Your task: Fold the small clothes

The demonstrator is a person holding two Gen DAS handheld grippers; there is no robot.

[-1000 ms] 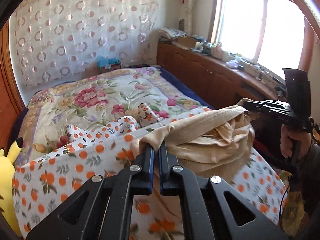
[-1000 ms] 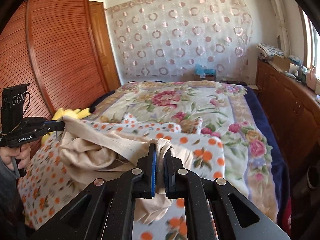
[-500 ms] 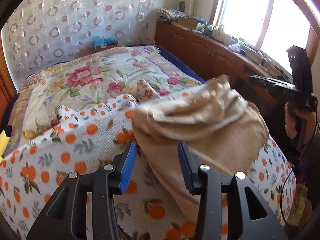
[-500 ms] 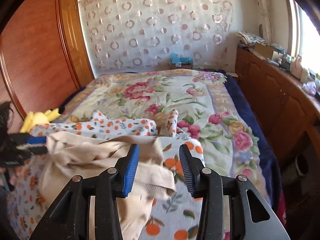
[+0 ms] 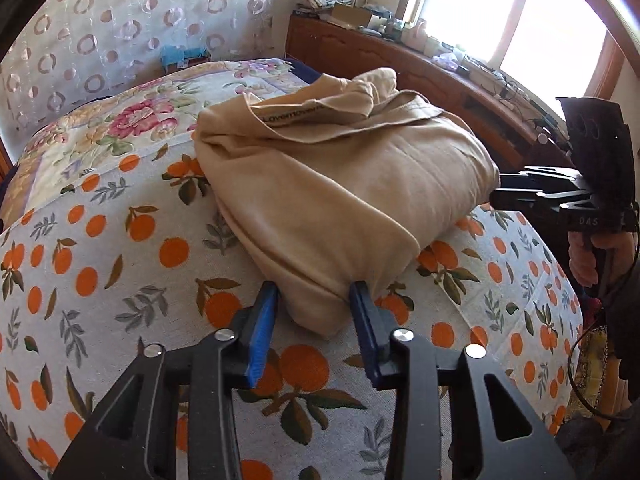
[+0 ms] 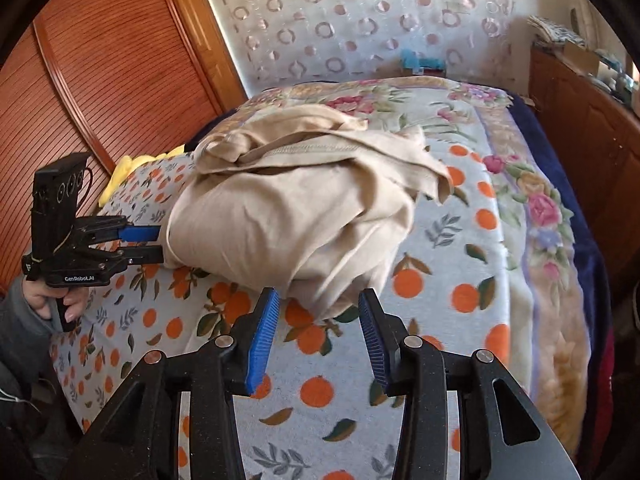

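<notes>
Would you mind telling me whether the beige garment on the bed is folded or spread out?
Folded, loosely: the beige fabric garment sits doubled into a compact mound on the orange-print sheet, with crumpled layers on top.

Orange-print sheet [image 5: 120, 240] spread right under & ahead of the tool, over a floral quilt [image 5: 132, 120] running further out on the bed. Beyond that, far end: circle-pattern curtain [image 5: 100, 32] w/ a blue box [image 5: 182, 56] at its foot. Off to the right, wooden cabinet [image 5: 360, 52] under a bright window [image 5: 520, 20], top cluttered w/ small stuff, too small to ID. In the right wrist view: slatted wooden door [image 6: 100, 80] to the left, yellow plush toy [image 6: 124, 170] peeking at the sheet's edge.
</notes>
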